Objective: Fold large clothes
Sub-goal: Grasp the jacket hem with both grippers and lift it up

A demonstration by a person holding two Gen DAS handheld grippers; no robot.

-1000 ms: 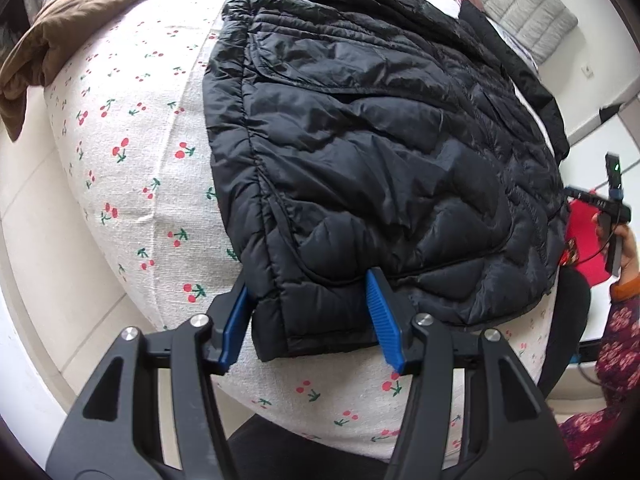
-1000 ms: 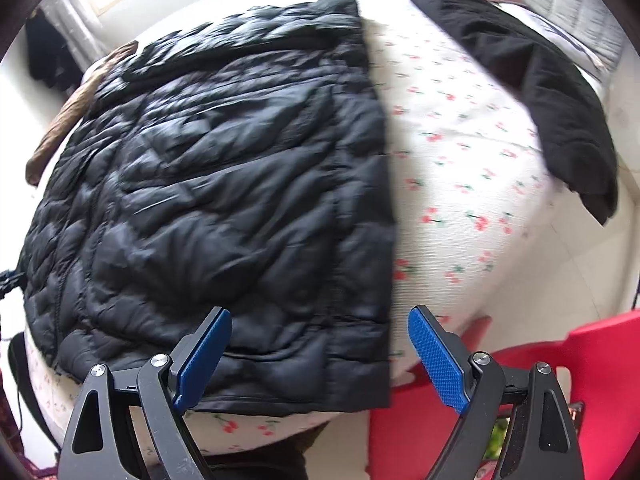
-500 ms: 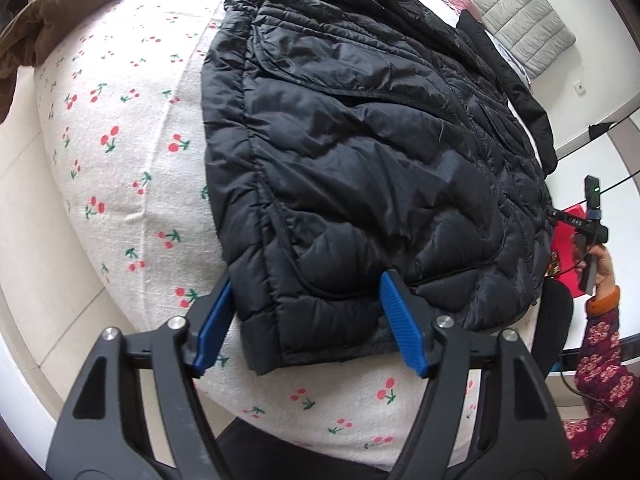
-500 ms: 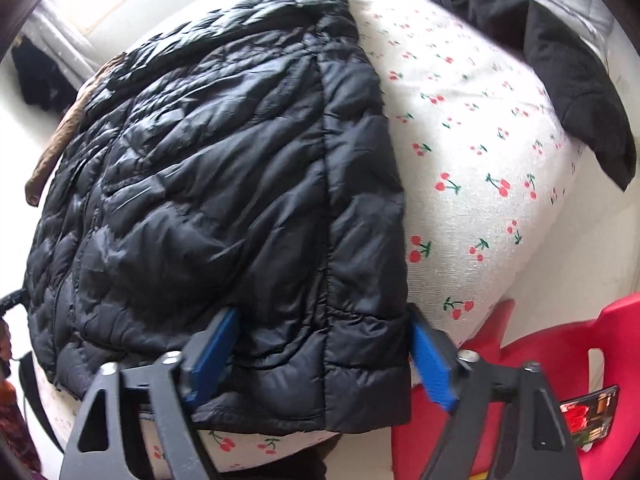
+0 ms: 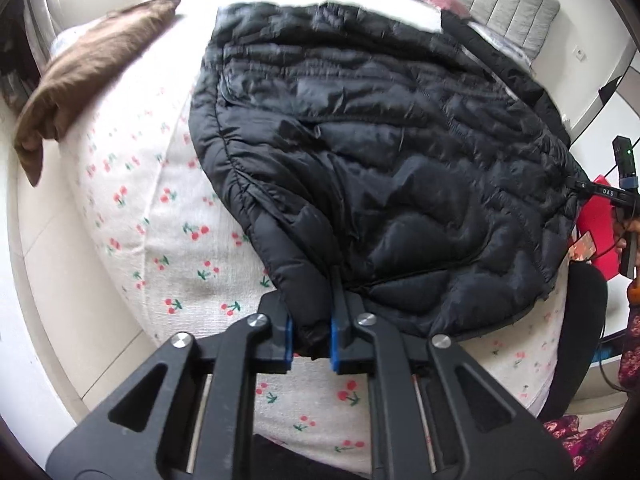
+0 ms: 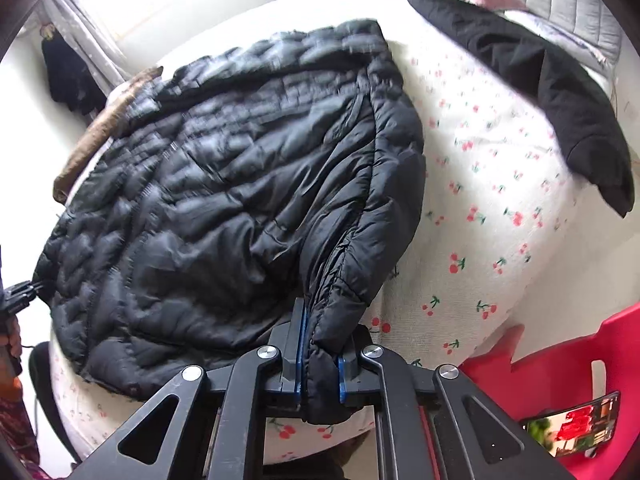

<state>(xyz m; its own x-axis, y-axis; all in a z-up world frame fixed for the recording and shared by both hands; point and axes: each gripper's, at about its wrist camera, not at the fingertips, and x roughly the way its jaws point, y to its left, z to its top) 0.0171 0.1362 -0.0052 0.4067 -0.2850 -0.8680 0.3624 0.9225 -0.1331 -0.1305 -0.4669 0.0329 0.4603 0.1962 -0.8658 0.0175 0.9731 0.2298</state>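
The left gripper (image 5: pixel 311 334), whose blue-padded jaws stood wide apart around the hem half a second ago, is now closed tight on the near left corner of the black quilted puffer jacket (image 5: pixel 380 168), the fabric bunched between the pads. The right gripper (image 6: pixel 320 364) has done the same: its jaws, open around the near right corner before, now pinch a thick fold of that hem. The jacket lies spread across the white bedsheet printed with red cherries (image 5: pixel 188 248), its two gripped corners drawn up off the sheet where they lay flat earlier. Beyond it, a brown folded garment (image 5: pixel 88 64) rests at the bed's far left, and a second black garment (image 6: pixel 532 80) lies across the far right. A red plastic chair (image 6: pixel 568 368) stands beside the bed near the right gripper.
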